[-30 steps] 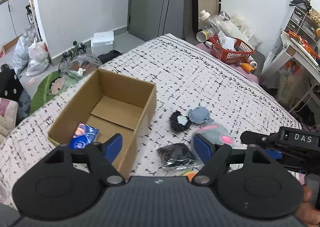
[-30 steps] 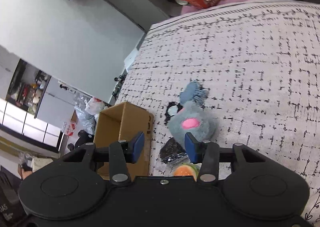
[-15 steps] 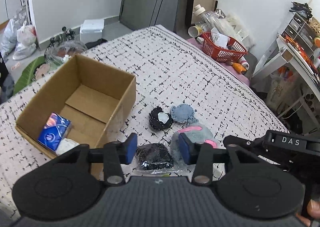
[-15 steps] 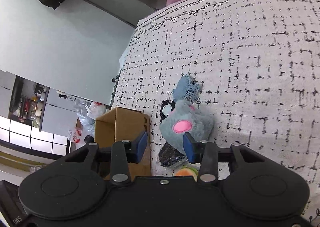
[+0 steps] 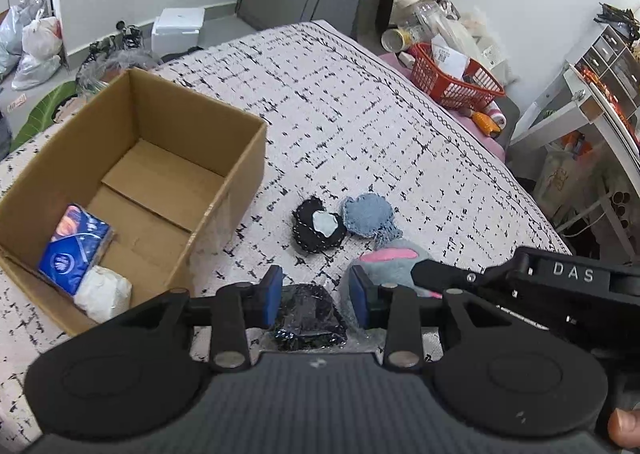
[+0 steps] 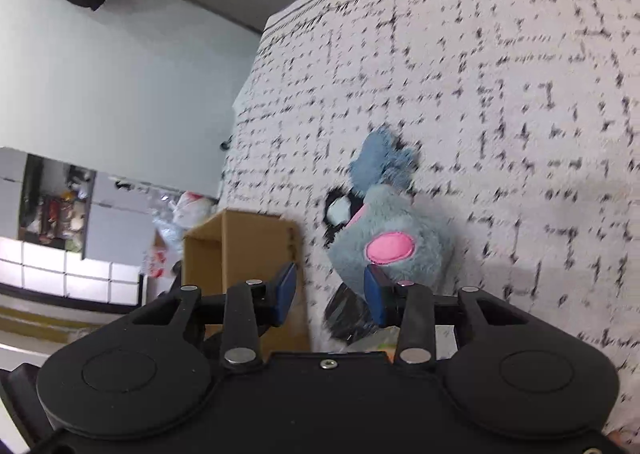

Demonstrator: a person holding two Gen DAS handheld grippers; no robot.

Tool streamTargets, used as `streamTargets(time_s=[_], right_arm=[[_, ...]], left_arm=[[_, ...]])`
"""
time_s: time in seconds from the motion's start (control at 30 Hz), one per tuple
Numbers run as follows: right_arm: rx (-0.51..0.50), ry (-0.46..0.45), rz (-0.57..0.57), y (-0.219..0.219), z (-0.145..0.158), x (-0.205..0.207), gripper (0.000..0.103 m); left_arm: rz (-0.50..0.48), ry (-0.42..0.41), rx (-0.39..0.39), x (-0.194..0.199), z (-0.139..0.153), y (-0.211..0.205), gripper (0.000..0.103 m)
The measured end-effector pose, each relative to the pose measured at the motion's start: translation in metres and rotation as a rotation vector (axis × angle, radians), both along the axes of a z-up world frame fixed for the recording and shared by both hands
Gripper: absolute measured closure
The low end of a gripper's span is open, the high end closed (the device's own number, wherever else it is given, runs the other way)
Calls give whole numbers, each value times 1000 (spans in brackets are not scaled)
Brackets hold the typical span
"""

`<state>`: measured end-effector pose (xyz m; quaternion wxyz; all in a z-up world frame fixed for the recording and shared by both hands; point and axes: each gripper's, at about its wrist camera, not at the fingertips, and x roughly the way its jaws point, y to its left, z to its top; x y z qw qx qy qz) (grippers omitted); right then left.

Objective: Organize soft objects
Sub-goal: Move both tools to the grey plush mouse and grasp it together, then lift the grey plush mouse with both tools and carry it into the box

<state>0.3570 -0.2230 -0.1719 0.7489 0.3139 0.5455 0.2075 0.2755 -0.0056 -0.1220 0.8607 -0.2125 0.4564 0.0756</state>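
An open cardboard box (image 5: 240,158) sits on the bed at the left and holds a blue tissue pack (image 5: 74,248) and a white soft bundle (image 5: 102,292). Right of it lie a black pouch (image 5: 318,230), a blue denim piece (image 5: 370,216), a grey plush with pink ears (image 5: 394,268) and a black item in clear wrap (image 5: 306,314). My left gripper (image 5: 315,296) is open, its fingers on either side of the wrapped black item. My right gripper (image 6: 330,294) is open beside the plush (image 6: 390,246), with the box (image 6: 240,250) to its left.
The patterned bedspread (image 5: 380,126) covers the bed. A red basket (image 5: 456,82) and bottles stand past the far edge. A white desk (image 5: 592,110) is at the right. Bags and a white box (image 5: 178,28) lie on the floor at left.
My left gripper has swung right from over the box, lowered to the wrapped black item and narrowed its opening. My right gripper has moved closer to the plush.
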Motion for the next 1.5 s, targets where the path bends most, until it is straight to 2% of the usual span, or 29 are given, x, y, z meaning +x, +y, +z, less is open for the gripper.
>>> streamTargets(time_s=[0.33, 0.67, 0.9, 1.03, 1.1, 1.2, 1.23, 1.3, 1.5], right_arm=[[-104, -39, -95, -21, -1, 8, 64], [-142, 13, -157, -37, -15, 15, 64], [-147, 60, -206, -46, -29, 19, 73], [-159, 66, -223, -47, -36, 23, 75], [-168, 59, -218, -44, -36, 25, 74], [-182, 46, -211, -42, -37, 26, 74], [-181, 48, -212, -41, -38, 28, 75], [-181, 47, -230, -44, -38, 27, 85], [-150, 19, -230, -49, -27, 17, 88]], left_arm=[[-48, 24, -59, 27, -22, -16, 68], [-91, 44, -83, 57, -38, -48, 68], [-83, 74, -95, 69, -57, -62, 68], [-61, 75, -110, 72, -61, -64, 68], [-57, 67, -129, 73, -61, -64, 78], [-59, 53, -124, 73, -59, -68, 84], [-59, 53, -119, 72, -58, -69, 84], [-57, 49, -117, 71, -56, -71, 86], [-72, 15, -78, 62, -39, -80, 87]])
